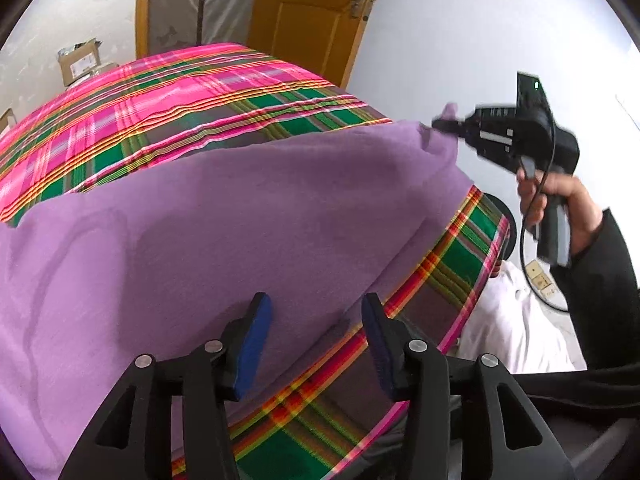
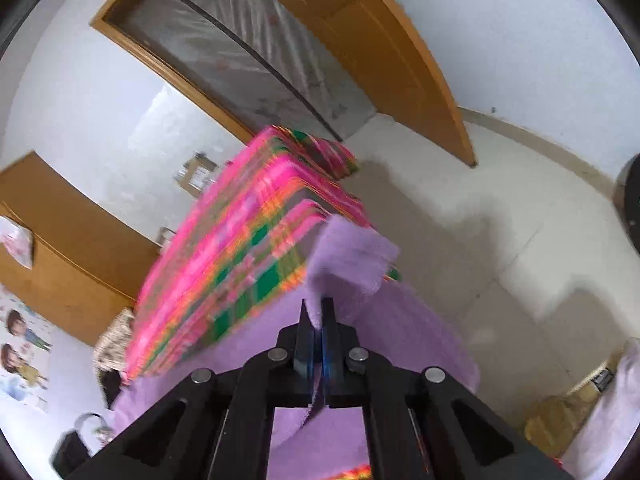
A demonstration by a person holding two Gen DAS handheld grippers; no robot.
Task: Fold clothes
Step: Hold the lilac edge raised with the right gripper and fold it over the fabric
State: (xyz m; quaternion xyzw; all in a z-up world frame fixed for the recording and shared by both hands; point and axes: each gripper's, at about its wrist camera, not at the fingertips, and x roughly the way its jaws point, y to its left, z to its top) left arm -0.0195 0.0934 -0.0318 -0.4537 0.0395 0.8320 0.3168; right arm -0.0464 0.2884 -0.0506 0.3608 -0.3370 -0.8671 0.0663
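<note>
The purple garment (image 1: pixel 248 216) lies spread across the near part of a surface covered by a pink and green plaid cloth (image 1: pixel 168 96); whether that surface is a table or a bed cannot be told. The cloth's far part is bare, and a strip of it shows along the near edge.

The step in hand looks like the start of a fold. The right gripper (image 1: pixel 450 124) has its fingers closed tight on a corner of the garment at the right edge of the surface, lifting that corner clear of the cloth. The right wrist view shows the same pinch, a fold of purple fabric clamped between the two blue pads (image 2: pixel 329 332). The left gripper (image 1: pixel 316 344) hangs over the garment's near edge with its fingers standing apart, nothing between them.

The next move probably calls for the left fingers to close on the near edge or corner, so that both hands can carry the fabric over together and keep the fold line straight.

The garment's long axis appears to run left to right, roughly along the near edge of the surface, its raised corner pointing right. No collar or sleeve shows, so its top cannot be told.
</note>
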